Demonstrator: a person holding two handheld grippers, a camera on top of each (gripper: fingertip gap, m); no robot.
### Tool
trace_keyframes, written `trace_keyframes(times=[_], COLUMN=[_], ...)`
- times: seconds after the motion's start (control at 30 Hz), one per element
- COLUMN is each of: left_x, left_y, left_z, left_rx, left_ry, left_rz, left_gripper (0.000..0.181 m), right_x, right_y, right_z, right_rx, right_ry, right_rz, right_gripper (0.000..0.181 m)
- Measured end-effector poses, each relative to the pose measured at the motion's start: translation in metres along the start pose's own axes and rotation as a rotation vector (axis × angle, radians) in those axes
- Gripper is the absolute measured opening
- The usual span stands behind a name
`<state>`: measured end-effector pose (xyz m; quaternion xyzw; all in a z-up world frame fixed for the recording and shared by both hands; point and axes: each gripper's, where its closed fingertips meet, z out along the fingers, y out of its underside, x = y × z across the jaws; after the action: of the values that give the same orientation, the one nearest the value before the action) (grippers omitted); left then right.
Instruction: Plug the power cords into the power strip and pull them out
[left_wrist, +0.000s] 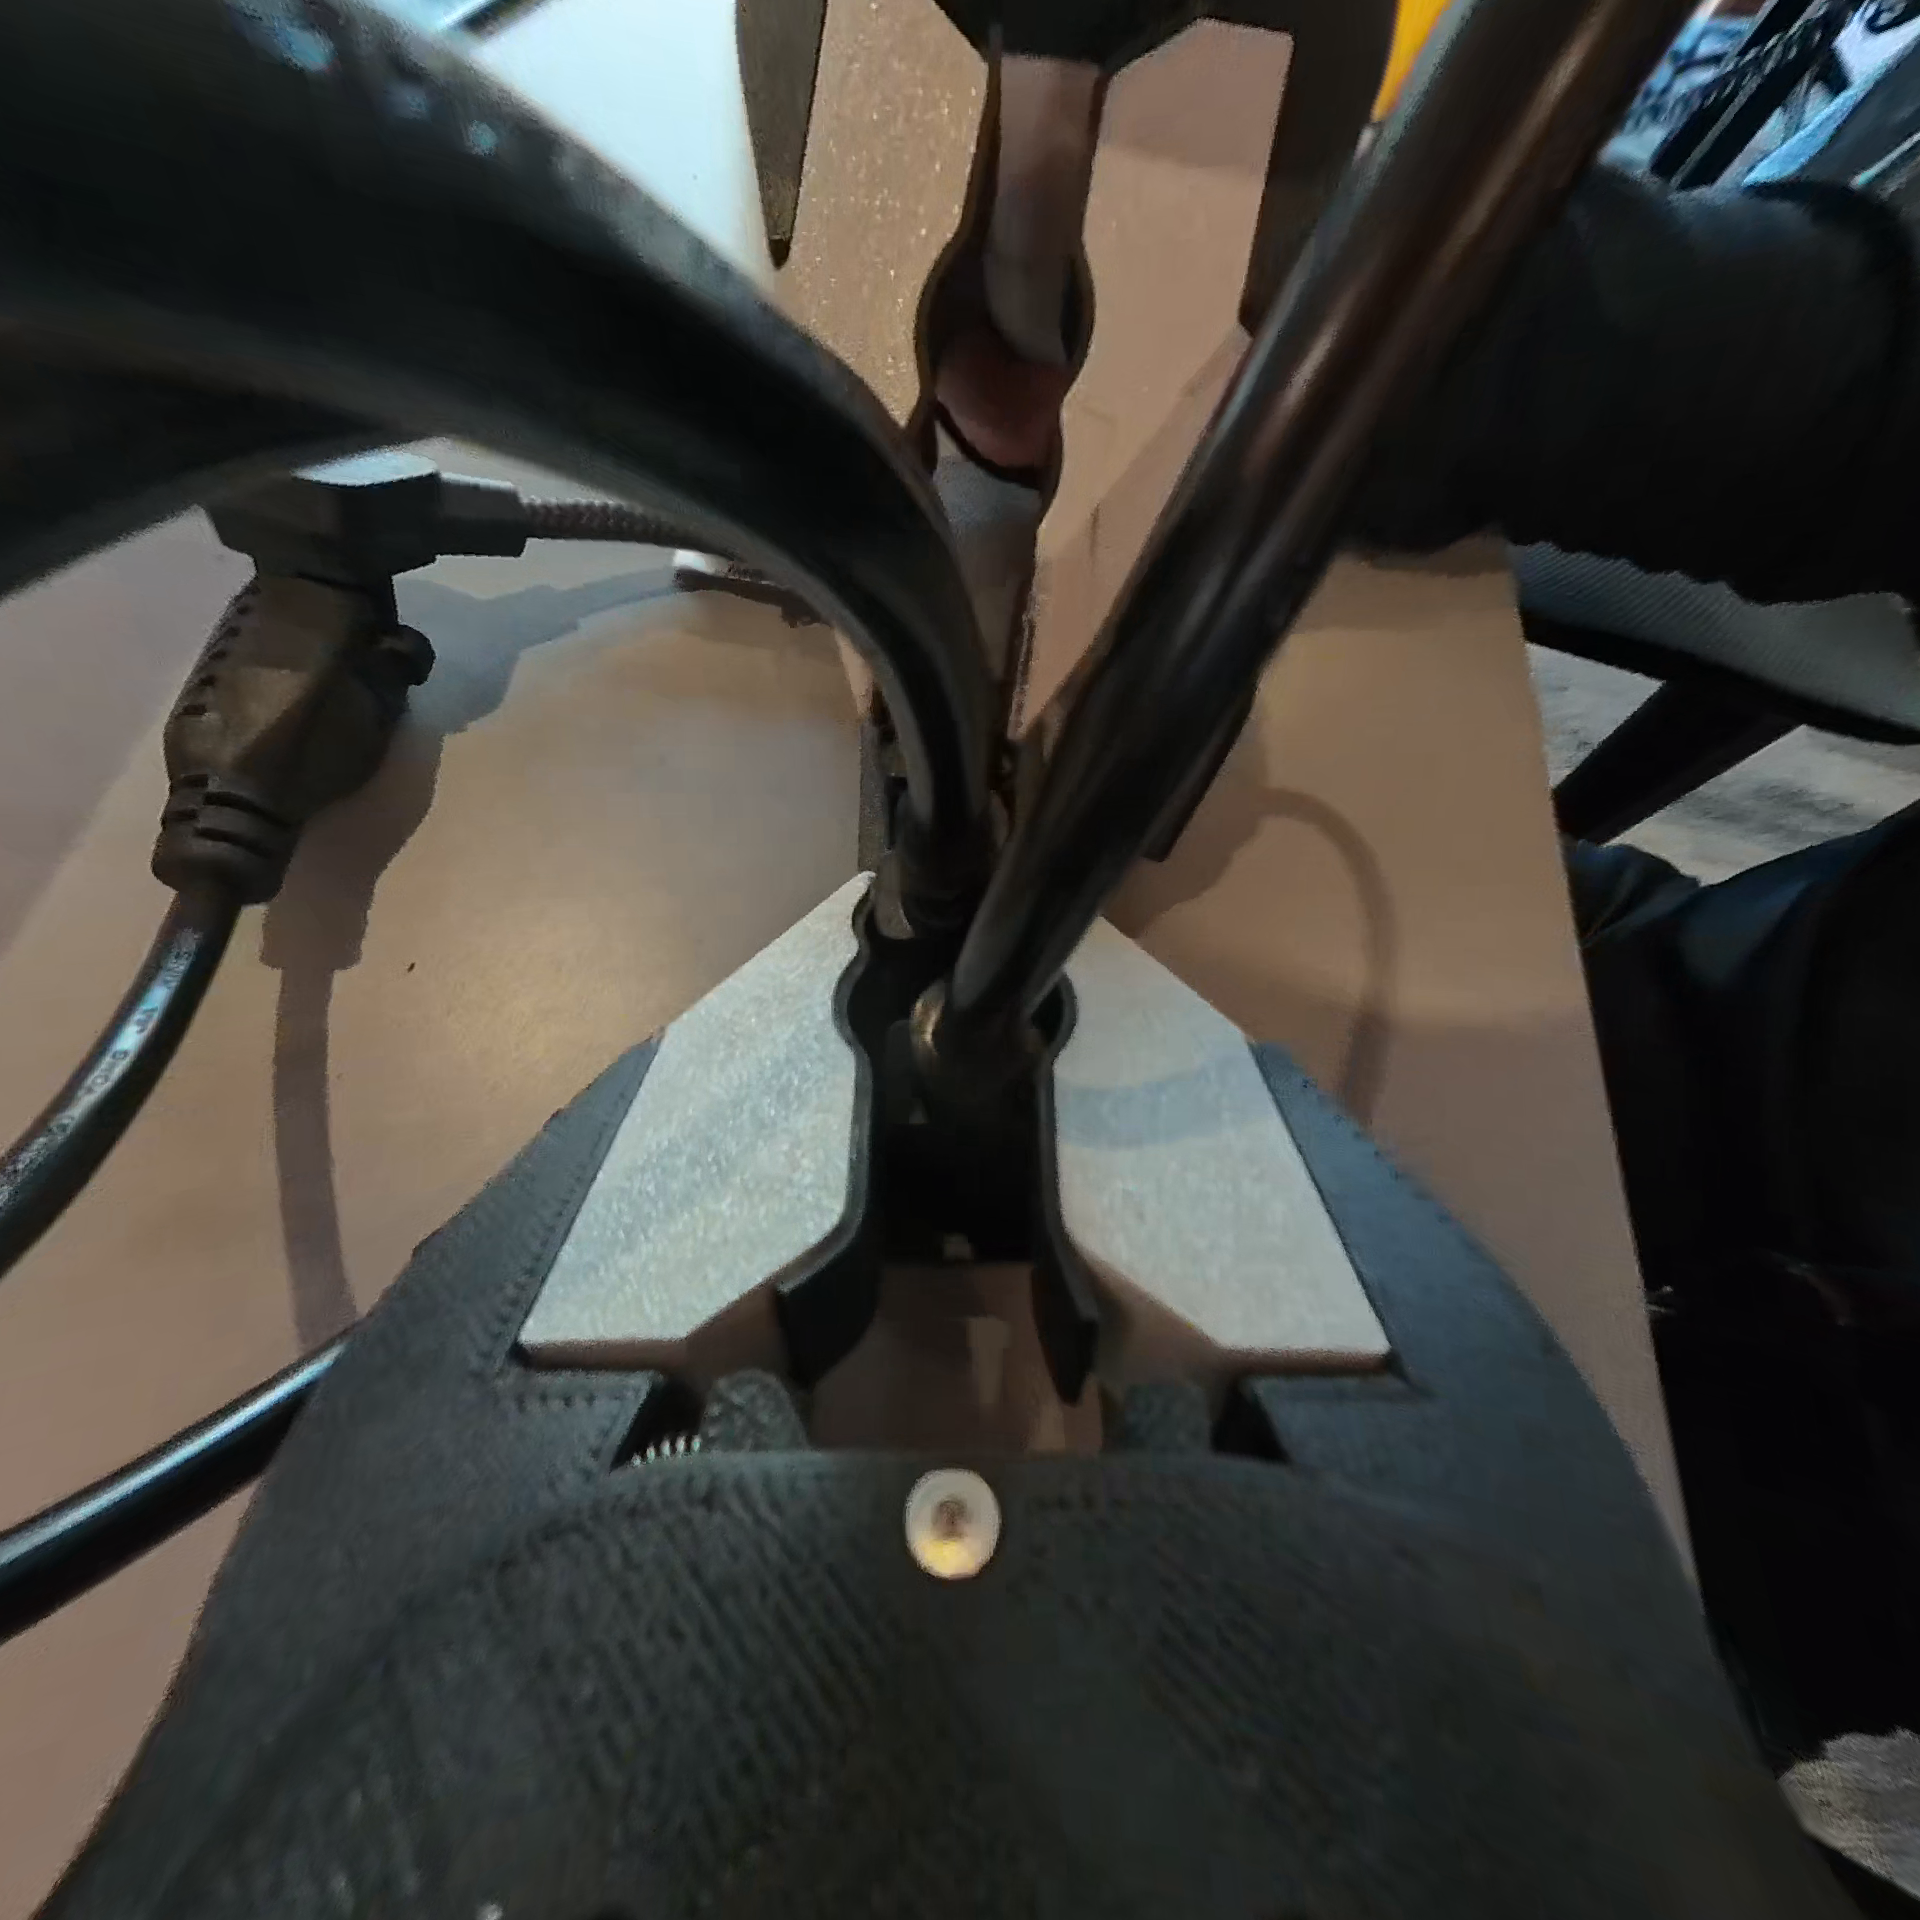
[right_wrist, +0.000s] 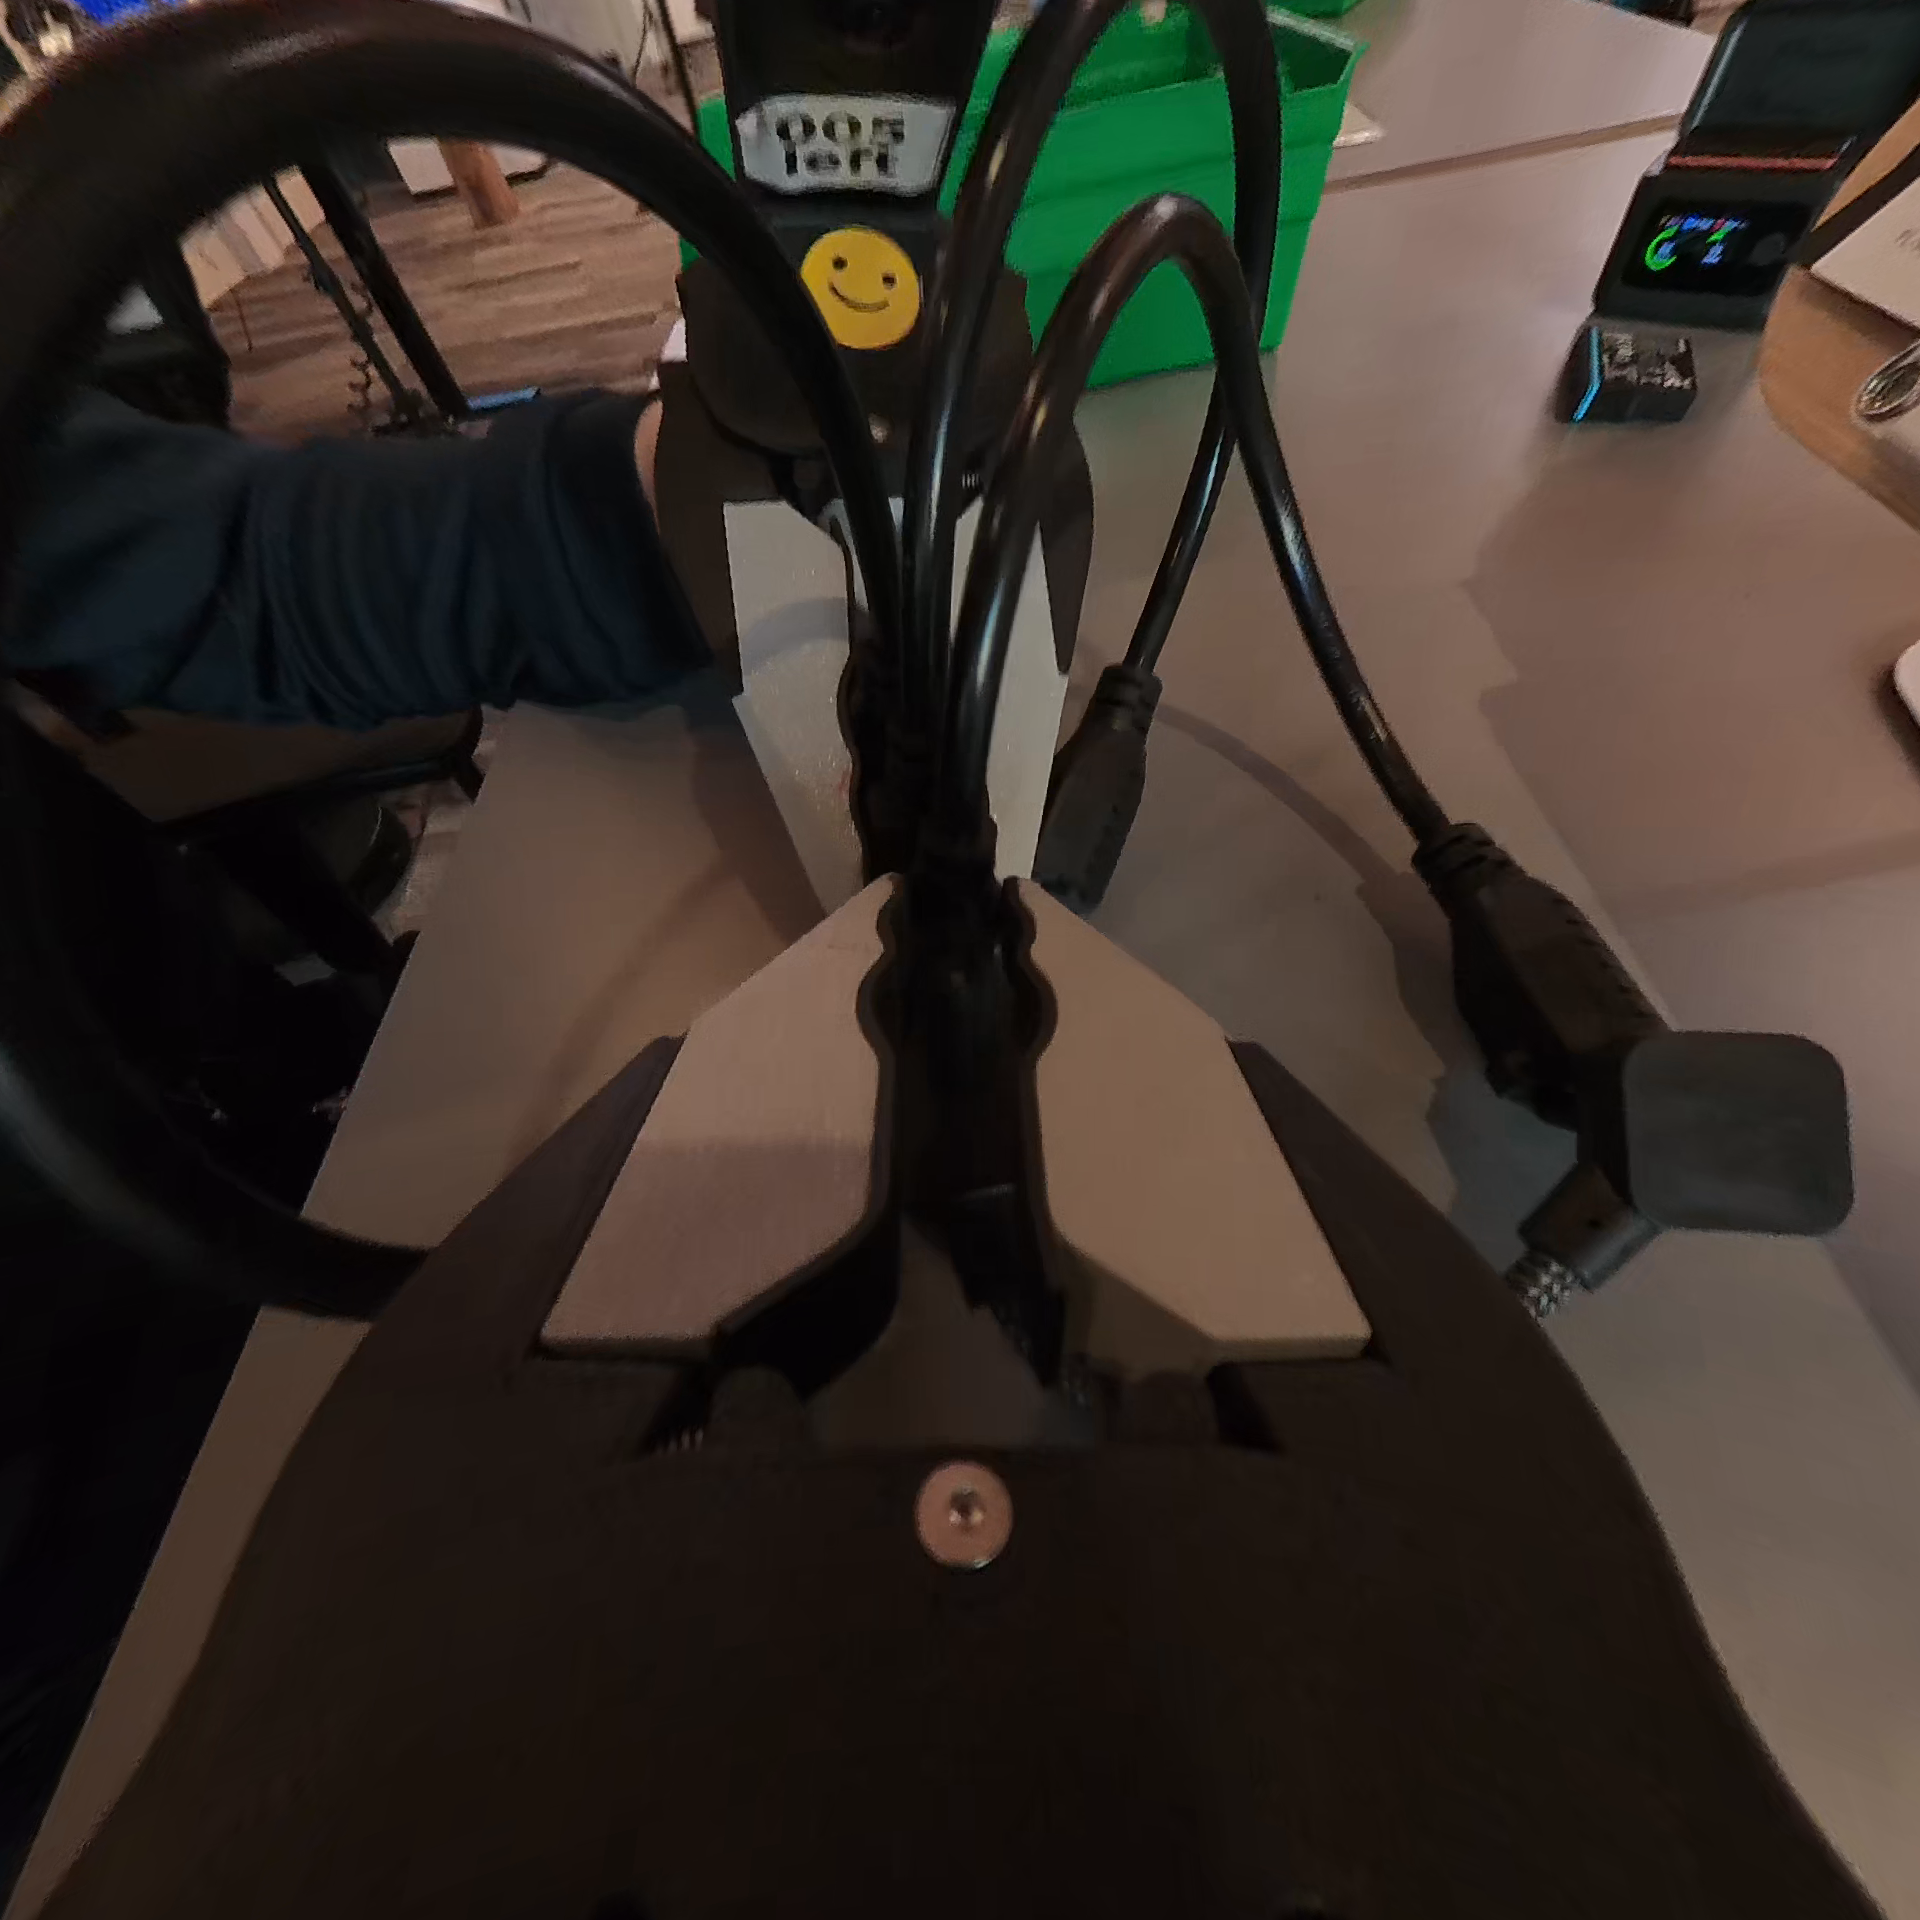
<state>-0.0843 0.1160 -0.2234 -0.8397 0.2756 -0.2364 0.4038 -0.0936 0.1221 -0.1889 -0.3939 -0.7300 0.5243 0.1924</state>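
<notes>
In the left wrist view, a black moulded plug (left_wrist: 281, 727) with its thick cord lies loose on the tan tabletop (left_wrist: 582, 883) to our left. Our left gripper (left_wrist: 956, 997) is clenched on a glossy black power cord (left_wrist: 1195, 623) that rises steeply up and right from the fingertips. We judge this grip steadies the cable for the other hand.

In the right wrist view, our right gripper (right_wrist: 951, 935) faces the left one and is clamped on a black cord end (right_wrist: 956, 1039), other cords looping above. A second black plug (right_wrist: 1538, 956) with a square adapter rests further right. We cannot make out the power strip.
</notes>
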Motion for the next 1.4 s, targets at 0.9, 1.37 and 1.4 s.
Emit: trace_keyframes(times=[0.9,1.37,1.4], left_x=[0.003,0.002,0.002], left_y=[0.001,0.003,0.002], left_z=[0.005,-0.005,-0.006], left_rx=[-0.019,-0.002,0.000], left_ry=[-0.067,-0.030,-0.027], left_rz=[0.183,0.122,0.119], left_gripper=[0.026,0.026,0.026], right_x=[-0.006,-0.006,-0.006], right_y=[0.031,0.020,0.019], right_z=[0.015,0.022,0.022], right_rx=[-0.197,-0.127,-0.122], right_ry=[0.059,0.071,0.073], right_rz=[-0.206,-0.088,-0.088], right_gripper=[0.024,0.021,0.021])
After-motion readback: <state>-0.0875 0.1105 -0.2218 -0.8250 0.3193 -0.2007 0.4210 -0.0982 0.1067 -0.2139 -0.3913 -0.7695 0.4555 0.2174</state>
